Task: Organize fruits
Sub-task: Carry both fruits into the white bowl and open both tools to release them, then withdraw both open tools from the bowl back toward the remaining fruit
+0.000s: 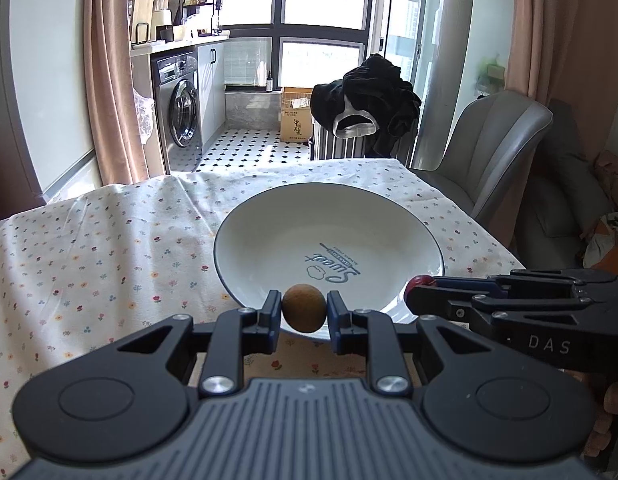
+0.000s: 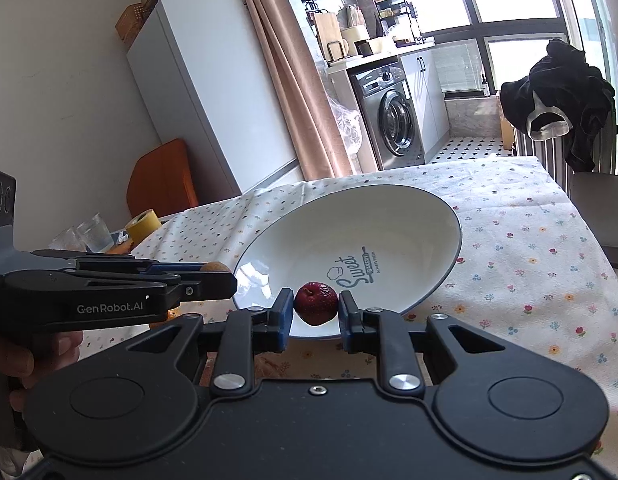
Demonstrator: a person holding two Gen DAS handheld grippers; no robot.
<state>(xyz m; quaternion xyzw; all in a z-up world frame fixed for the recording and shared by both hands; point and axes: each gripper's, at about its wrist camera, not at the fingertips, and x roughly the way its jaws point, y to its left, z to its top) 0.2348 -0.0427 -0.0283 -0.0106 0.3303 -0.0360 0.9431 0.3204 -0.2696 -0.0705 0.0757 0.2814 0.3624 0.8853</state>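
Fruit: round tan longan (image 1: 304, 308) | wrinkled red jujube (image 2: 316, 303) | glossy white plate (image 1: 269, 224)

The plate (image 1: 421, 240) looks like glossy glazed ceramic, smooth and shiny. The tablecloth (image 1: 109, 264) is matt, wrinkly cloth. Both grippers are matt black plastic with shiny metal screws (image 1: 217, 385). The brown fruit (image 1: 304, 309) has dull, rough skin; the red fruit (image 2: 316, 303) is glossier, slightly wrinkled.

A table (image 1: 89, 248) carries everything, covered by a cream cloth (image 2: 529, 264) printed with small flowers and creased toward its far left. A white plate (image 1: 269, 232) with a dark rim and "Sweet" lettering sits directly on the cloth. At the far left edge stand a yellow tape roll (image 2: 143, 224) and a clear glass (image 2: 95, 232).
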